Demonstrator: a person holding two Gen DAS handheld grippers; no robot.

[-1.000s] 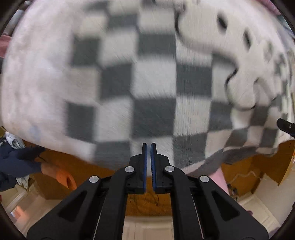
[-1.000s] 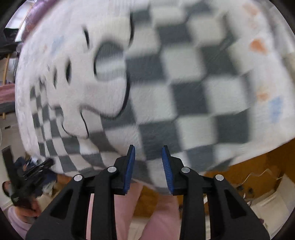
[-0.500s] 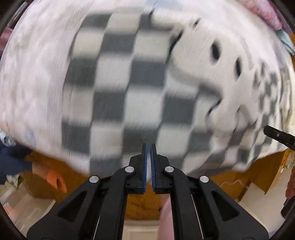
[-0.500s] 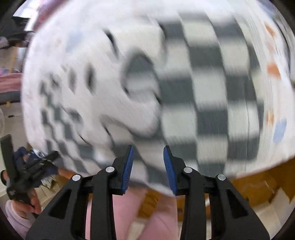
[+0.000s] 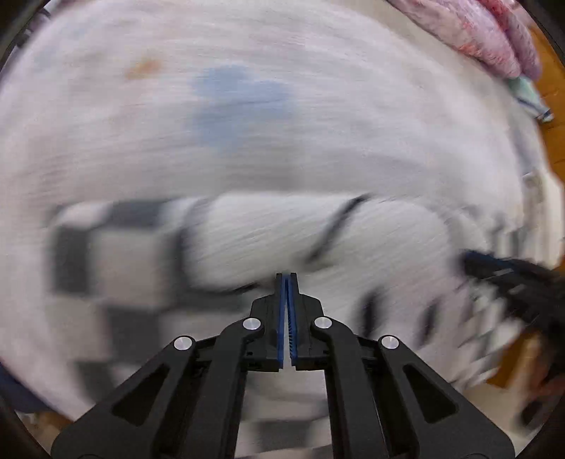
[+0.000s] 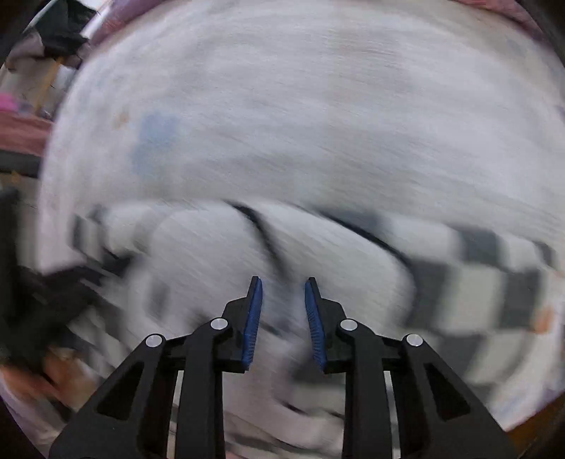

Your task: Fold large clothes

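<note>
While both pictures smear with motion, my left claw (image 5: 286, 282) points down, pads pressed together, nothing visibly between them. My right claw (image 6: 283, 287) is closing, pads apart over cloth, not pinching it. Below lies the checked blanket (image 5: 282, 148), white underside up, a checked band (image 6: 494, 279) running side to side across both views. A pink cloth (image 5: 494, 31) lies beyond it.
</note>
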